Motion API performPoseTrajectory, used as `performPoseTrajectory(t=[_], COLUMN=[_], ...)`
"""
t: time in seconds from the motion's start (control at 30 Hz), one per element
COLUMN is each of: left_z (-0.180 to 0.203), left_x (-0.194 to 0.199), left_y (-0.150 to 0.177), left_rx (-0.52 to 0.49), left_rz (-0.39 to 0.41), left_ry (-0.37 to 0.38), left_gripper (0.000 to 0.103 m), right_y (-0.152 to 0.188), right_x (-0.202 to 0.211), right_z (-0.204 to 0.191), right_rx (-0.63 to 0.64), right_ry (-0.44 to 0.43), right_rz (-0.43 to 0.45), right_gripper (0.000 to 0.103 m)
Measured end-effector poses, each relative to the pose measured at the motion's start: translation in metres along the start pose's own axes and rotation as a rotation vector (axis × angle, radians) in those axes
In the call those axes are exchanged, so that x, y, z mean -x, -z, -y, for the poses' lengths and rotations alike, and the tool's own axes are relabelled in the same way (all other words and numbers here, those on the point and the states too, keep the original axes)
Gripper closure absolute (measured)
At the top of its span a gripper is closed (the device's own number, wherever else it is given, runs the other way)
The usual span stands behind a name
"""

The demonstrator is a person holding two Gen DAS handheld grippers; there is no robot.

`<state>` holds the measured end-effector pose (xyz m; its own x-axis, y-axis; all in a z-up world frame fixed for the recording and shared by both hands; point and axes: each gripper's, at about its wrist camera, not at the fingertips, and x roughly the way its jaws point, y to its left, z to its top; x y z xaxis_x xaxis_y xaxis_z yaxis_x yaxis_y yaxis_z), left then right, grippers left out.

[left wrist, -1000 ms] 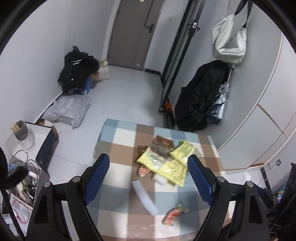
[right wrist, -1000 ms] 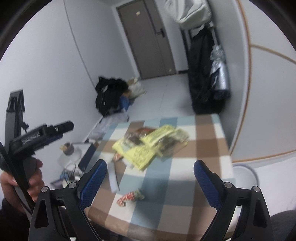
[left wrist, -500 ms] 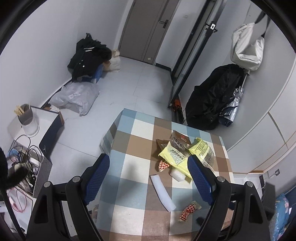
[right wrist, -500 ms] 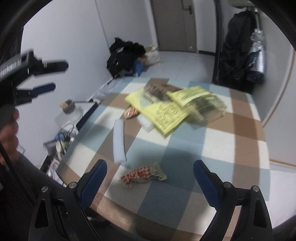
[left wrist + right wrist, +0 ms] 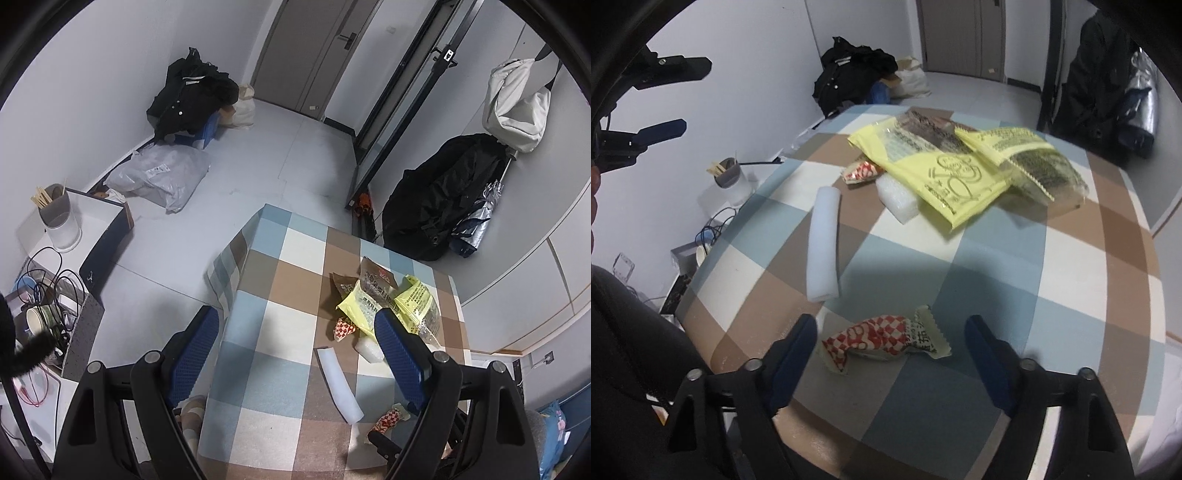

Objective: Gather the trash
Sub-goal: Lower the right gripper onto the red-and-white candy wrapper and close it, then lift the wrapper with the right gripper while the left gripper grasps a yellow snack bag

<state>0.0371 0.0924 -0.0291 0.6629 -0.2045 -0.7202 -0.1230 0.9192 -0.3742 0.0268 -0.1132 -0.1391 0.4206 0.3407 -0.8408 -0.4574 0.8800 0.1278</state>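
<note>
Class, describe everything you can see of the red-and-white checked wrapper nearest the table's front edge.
The red-and-white checked wrapper is a crumpled snack packet of thin plastic film with a pale serrated end bearing print. It lies flat on the checked tablecloth, alone, just short of the white foam roll, between the right tool's open fingers, untouched.

red-checked wrapper [image 5: 388,422]: in my left wrist view, my left gripper's right finger covers its right end.
yellow snack bags [image 5: 945,166]: they hide part of the white foam block [image 5: 897,199] and most of a second checked wrapper [image 5: 862,171].
bench [image 5: 1071,295]: my view cuts off its near edge.
print on bags: too blurred to read.
</note>
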Motion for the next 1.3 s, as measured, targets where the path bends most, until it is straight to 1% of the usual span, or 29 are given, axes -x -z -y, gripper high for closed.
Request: performPoseTrajectory(t=[0.13, 0.17, 0.2, 0.27, 0.37, 0.4, 0.43, 0.47, 0.57, 0.73, 0.87, 0.97, 1.03, 1.17, 1.2, 1.23, 1.3], left_z=[0.002, 0.003, 0.003, 0.003, 0.003, 0.004, 0.004, 0.004, 0.006, 0.012, 0.023, 0.036, 0.046, 0.075, 0.083, 0.092, 0.108], left_x=[-0.003, -0.003, -0.003, -0.004, -0.006, -0.006, -0.006, -0.006, -0.009, -0.014, -0.016, -0.017, -0.016, -0.019, -0.021, -0.023, -0.028], left_y=[0.001, 0.001, 0.002, 0.002, 0.003, 0.003, 0.003, 0.003, 0.004, 0.005, 0.004, 0.001, -0.001, -0.006, -0.008, -0.009, -0.011], left_rx=[-0.02, -0.026, -0.029, -0.033, -0.033, -0.034, -0.035, -0.035, -0.042, -0.055, -0.061, -0.068, -0.094, -0.19, -0.222, -0.249, -0.297], left_rz=[-0.01, -0.012, -0.014, -0.018, -0.023, -0.023, -0.023, -0.024, -0.029, -0.041, -0.05, -0.049, -0.039, -0.022, -0.027, -0.031, -0.047], left_ry=[0.002, 0.002, 0.001, -0.001, -0.002, -0.002, -0.003, -0.003, -0.004, -0.008, -0.004, 0.016, 0.022, 0.052, 0.067, 0.086, 0.116], left_gripper=[0.019, 0.019, 0.019, 0.019, 0.019, 0.019, 0.019, 0.019, 0.019, 0.019, 0.019, 0.019, 0.019, 0.019, 0.019, 0.019, 0.019], right_y=[0.002, 0.002, 0.002, 0.003, 0.004, 0.005, 0.005, 0.005, 0.006, 0.009, 0.01, 0.011, 0.012, 0.015, 0.016, 0.016, 0.017], right_x=[0.001, 0.002, 0.002, 0.004, 0.006, 0.007, 0.008, 0.009, 0.008, 0.013, 0.019, 0.026, 0.029, 0.034, 0.037, 0.038, 0.044], right_z=[0.002, 0.002, 0.002, 0.001, 0.001, 0.001, 0.003, 0.005, 0.01, 0.014, 0.02, 0.026, 0.029, 0.037, 0.04, 0.043, 0.053], right_rx=[-0.011, -0.009, -0.011, -0.011, -0.018, -0.022, -0.028, -0.038, -0.071, -0.077, -0.105, -0.13, -0.135, -0.149, -0.157, -0.163, -0.186], right_ry=[-0.015, -0.023, -0.033, -0.029, -0.044, -0.047, -0.049, -0.059, -0.085, -0.098, -0.117, -0.13, -0.132, -0.146, -0.151, -0.154, -0.163], right_rz=[-0.002, -0.001, 0.0, 0.002, 0.006, 0.008, 0.012, 0.006, -0.006, 0.001, 0.012, 0.025, 0.029, 0.037, 0.043, 0.047, 0.061], right_gripper=[0.032, 0.038, 0.041, 0.043, 0.05, 0.055, 0.062, 0.081, 0.083, 0.087, 0.089, 0.09, 0.09, 0.092, 0.098, 0.101, 0.103])
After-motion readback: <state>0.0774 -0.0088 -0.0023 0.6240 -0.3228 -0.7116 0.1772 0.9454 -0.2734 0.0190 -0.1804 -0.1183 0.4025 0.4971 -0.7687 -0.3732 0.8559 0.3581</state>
